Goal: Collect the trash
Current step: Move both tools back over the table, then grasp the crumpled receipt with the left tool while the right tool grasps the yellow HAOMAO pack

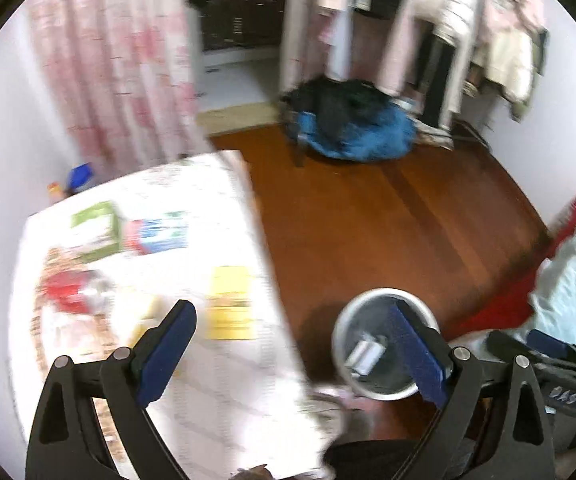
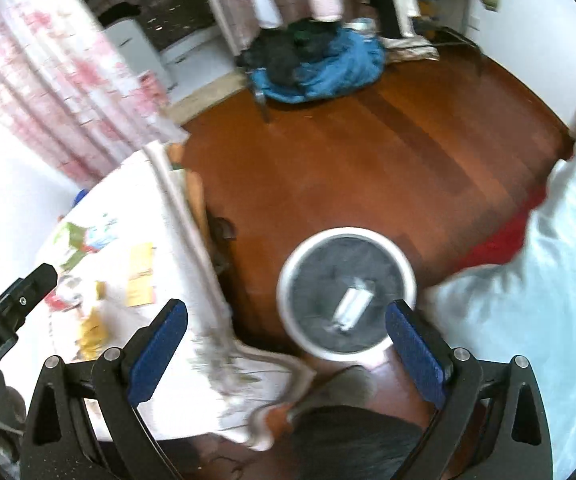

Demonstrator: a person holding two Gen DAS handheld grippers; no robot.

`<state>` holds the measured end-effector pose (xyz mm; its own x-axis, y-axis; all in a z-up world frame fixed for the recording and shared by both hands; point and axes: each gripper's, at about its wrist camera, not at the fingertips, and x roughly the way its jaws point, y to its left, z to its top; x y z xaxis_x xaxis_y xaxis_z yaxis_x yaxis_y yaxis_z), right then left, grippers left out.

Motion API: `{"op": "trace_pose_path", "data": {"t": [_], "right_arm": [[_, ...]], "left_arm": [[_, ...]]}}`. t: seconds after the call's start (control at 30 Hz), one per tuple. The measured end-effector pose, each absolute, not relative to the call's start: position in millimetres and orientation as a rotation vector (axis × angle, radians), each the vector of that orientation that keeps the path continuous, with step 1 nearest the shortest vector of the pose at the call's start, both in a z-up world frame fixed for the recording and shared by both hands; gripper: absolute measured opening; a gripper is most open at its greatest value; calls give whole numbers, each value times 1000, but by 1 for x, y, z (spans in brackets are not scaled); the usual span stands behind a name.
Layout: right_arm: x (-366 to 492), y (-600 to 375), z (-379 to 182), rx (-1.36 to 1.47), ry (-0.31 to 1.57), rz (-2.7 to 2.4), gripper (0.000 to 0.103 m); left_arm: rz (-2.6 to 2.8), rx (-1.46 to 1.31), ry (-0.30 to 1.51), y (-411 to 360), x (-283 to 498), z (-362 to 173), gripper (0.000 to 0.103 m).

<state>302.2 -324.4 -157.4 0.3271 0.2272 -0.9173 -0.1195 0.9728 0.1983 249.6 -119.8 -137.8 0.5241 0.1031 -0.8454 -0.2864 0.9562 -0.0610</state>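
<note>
A round grey bin [image 1: 380,350] [image 2: 346,294] stands on the wooden floor beside a cloth-covered table [image 1: 223,384] [image 2: 191,364]; a white carton [image 1: 364,354] [image 2: 352,306] lies inside it. On the table lie a yellow packet [image 1: 229,306] [image 2: 141,274], a red wrapper [image 1: 67,290], a green box [image 1: 95,226] and a blue-and-white packet [image 1: 157,230]. My left gripper [image 1: 294,344] is open and holds nothing, over the table's edge and the bin. My right gripper [image 2: 288,342] is open too, empty, above the bin's near rim. Both views are blurred.
A blue and black heap of clothes [image 1: 352,124] [image 2: 316,60] lies on the floor at the back, below hanging garments [image 1: 460,20]. A pink curtain [image 1: 119,64] hangs left. A white and red bed cover [image 2: 528,272] fills the right. The other gripper's body [image 2: 3,312] shows at left.
</note>
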Motion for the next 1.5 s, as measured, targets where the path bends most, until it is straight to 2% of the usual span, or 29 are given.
{"op": "trace_pose_path", "data": {"t": [0.17,0.37,0.57,0.73,0.8,0.9,0.97,1.2,1.23,1.27,1.3,1.37,1.43,1.5], "right_arm": [[298,-243,-176,51,1253,317,100],[297,-143,-235,-6,1344,399,100],[311,-73,-297,-120,1412,374,100],[328,-48,-325,-174,1419,343,100],[330,-38,-334,-199,1418,346,95],[328,-28,-337,-251,1395,357,81],[324,-25,-335,-287,1372,355,59],[292,-50,-327,-317,1428,411,59],[286,-54,-326,-321,1434,414,59],[281,-58,-325,-320,1439,417,59],[272,-62,-325,-319,1445,423,59],[266,-69,-325,-321,1457,426,59],[259,-70,-329,-317,1470,422,60],[255,-68,-330,-335,1447,413,60]], "left_arm": [[405,-279,1024,-31,193,-163,97],[538,-359,1106,47,132,-223,97],[543,-429,1180,84,108,-277,97],[501,-496,1208,93,105,-301,97],[486,-490,1217,93,106,-306,97],[457,-467,1232,91,111,-311,96],[440,-449,1233,91,114,-314,96],[391,-396,1225,89,129,-316,96],[386,-388,1218,88,129,-316,92],[381,-380,1218,88,131,-316,81],[374,-373,1224,87,132,-317,75],[366,-361,1235,85,132,-319,56],[367,-348,1229,84,131,-319,45],[367,-347,1229,82,131,-319,45]]}}
